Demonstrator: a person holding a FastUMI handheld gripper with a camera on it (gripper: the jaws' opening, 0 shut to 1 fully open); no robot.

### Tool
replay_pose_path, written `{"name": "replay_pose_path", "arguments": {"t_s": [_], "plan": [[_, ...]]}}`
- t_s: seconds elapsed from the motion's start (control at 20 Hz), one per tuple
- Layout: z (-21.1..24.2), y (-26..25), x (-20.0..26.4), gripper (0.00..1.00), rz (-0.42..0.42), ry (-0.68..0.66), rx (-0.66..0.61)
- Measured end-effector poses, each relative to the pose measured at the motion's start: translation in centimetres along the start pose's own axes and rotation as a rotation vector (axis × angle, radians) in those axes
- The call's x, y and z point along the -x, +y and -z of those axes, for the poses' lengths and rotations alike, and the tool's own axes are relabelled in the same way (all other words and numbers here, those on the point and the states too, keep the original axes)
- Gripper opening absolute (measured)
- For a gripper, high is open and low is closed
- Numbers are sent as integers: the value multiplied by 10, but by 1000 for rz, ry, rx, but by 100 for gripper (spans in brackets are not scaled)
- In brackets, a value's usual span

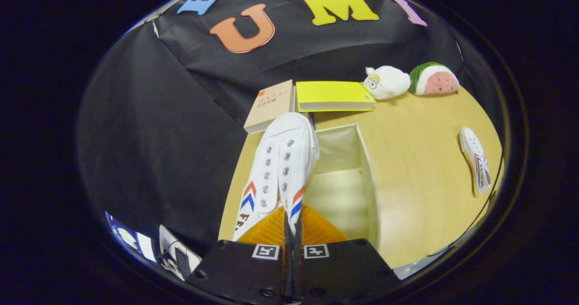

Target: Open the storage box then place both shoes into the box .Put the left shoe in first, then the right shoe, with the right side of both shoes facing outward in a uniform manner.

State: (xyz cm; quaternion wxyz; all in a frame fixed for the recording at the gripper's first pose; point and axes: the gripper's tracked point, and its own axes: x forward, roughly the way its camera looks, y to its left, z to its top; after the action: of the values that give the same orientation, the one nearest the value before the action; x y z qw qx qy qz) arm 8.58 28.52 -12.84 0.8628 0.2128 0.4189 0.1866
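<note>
A pale wooden table (420, 169) stands against the booth's black cloth wall. The open storage box (368, 178), with cream walls and a bare inside, sits on it just ahead of the tool (291, 232) and slightly to the right. The tool's fingers are pressed almost together, pinching a thin edge of a white canvas shoe (280, 160) at its heel end; the shoe has metal eyelets and red and blue chevrons on its sides. It points away from the fingers, its toe reaching the far left corner of the box, and it lies over the box's left wall. Whether it rests on that wall or hangs just above it is hard to tell from this angle. The second shoe (476, 160), matching in colour and stripes, lies on the table well apart to the right of the box. Beyond the box, near the wall, are a tan book (269, 106) and a yellow book (332, 96) side by side, then a white plush toy (386, 82) and a watermelon-slice plush (435, 78).
</note>
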Motion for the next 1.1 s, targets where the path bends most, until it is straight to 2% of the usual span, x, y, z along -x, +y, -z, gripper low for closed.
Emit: {"name": "replay_pose_path", "arguments": {"t_s": [0.15,0.35,0.65,0.9,1.0,1.1], "plan": [[10,2,-23,6,31,38,5],[19,-3,-41,6,28,64,-8],[28,3,-62,20,21,101,-8],[17,-1,-61,69,4,60,33],[10,-1,-48,77,9,13,69],[0,-5,-28,79,15,-46,112]]}}
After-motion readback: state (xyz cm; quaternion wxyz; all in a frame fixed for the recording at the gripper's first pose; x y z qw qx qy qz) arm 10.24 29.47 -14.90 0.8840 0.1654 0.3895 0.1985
